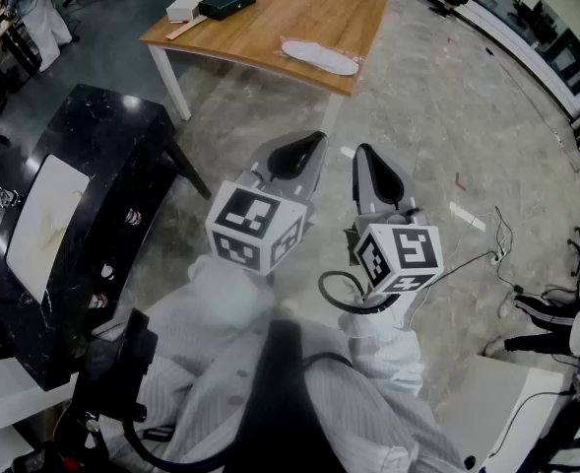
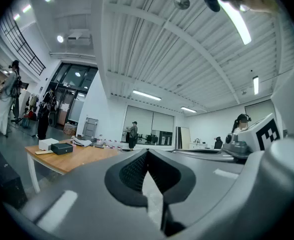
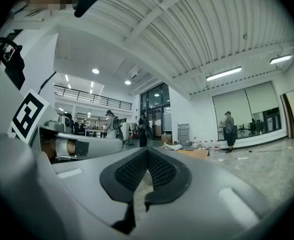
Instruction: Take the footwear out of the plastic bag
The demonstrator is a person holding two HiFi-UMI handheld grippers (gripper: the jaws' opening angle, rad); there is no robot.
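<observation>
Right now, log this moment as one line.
left gripper: shut, empty | right gripper: shut, empty | both: over floor, short of wooden table | bagged footwear: on table, untouched

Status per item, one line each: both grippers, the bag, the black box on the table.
left gripper: jaws shut, nothing between them.
right gripper: jaws shut, nothing between them.
plastic bag: flat on the wooden table, footwear inside, untouched.
black box: closed, at the table's far side.
</observation>
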